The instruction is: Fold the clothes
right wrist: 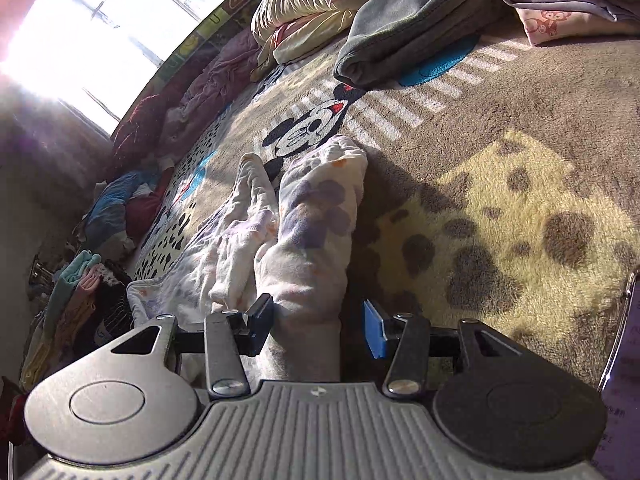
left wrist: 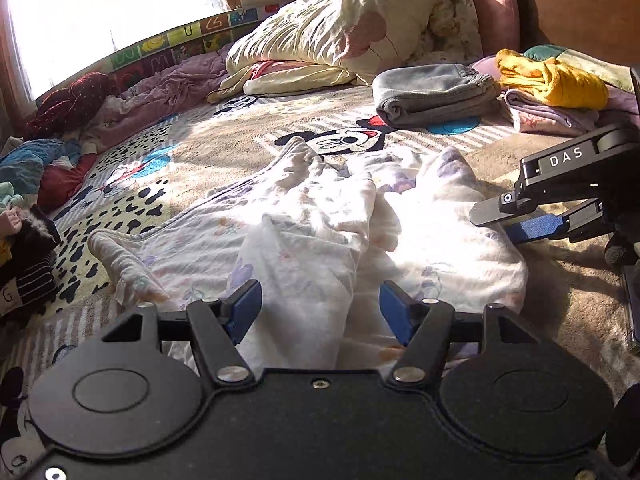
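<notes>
The right tongs (left wrist: 508,220) carry a white-lettered "DAS" label on their black body, seen at 3 o'clock in the left wrist view. A dark striped item at 9 o'clock there bears a tag with a "G". The foam alphabet mat (left wrist: 172,46) along the window edge shows letters such as "U" and "M", and the bed blanket (left wrist: 520,152) is printed with Minnie Mouse faces.

The white floral garment (left wrist: 320,224) lies rumpled in the middle of the blanket, sunlit. The left tongs (left wrist: 320,312) point toward 12 o'clock, low over the garment's near edge, blue pads spread wide with cloth bunched between them but not pinched. The right tongs (right wrist: 316,328) reach in from 3 o'clock, angled flat toward the garment's right side; in their own view the pads stand apart on either side of a fold of the garment (right wrist: 312,240), not clamping it.

A folded grey sweatpants (left wrist: 436,92) sits at 1 o'clock.
</notes>
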{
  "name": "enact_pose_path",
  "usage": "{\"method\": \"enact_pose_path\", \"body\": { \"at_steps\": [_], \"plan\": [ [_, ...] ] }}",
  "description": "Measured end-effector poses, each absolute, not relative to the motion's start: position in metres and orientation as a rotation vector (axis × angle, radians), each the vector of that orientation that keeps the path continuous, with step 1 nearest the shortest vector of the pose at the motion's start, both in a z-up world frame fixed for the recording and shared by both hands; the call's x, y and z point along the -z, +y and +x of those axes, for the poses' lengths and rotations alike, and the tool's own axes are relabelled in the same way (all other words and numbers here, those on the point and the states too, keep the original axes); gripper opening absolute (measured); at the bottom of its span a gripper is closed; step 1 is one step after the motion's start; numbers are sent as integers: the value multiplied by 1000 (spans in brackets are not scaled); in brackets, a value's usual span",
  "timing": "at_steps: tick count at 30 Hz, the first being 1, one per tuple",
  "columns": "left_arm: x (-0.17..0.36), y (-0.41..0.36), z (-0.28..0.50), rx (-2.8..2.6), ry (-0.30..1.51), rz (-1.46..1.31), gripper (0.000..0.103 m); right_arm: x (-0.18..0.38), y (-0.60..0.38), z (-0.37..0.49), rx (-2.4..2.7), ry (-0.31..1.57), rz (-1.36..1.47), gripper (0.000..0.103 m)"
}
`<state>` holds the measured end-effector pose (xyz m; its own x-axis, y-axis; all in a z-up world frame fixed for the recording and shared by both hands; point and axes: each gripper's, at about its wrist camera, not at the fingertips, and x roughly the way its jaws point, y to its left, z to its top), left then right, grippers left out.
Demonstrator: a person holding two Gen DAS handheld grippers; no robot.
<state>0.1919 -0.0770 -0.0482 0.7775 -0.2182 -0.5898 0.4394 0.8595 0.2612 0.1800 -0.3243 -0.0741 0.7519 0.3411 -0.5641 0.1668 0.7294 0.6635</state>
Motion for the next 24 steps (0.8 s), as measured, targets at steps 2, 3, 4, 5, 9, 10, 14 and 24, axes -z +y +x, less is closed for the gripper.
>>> {"method": "enact_pose_path", "body": {
  "at_steps": [2,3,4,5,9,10,14,24],
  "plan": [
    [56,-80,194,351,577,450,52,81,-326,174,-114,732,806,50],
    [57,-77,196,336,587,442,32,84,-328,172,-122,729,829,50],
    [58,-73,197,317,600,427,22,86,-329,172,-126,731,848,50],
    [57,-68,198,303,605,404,18,88,-330,172,-131,732,869,50],
    [39,-32,193,230,576,199,10,90,-327,172,-153,739,908,50],
    [34,-19,192,204,568,126,10,89,-325,172,-155,739,904,50],
    [27,58,181,72,549,-275,9,88,-318,171,-173,741,910,50],
    [78,201,95,-350,532,-991,20,92,-321,169,-170,728,958,50]
  ]
}}
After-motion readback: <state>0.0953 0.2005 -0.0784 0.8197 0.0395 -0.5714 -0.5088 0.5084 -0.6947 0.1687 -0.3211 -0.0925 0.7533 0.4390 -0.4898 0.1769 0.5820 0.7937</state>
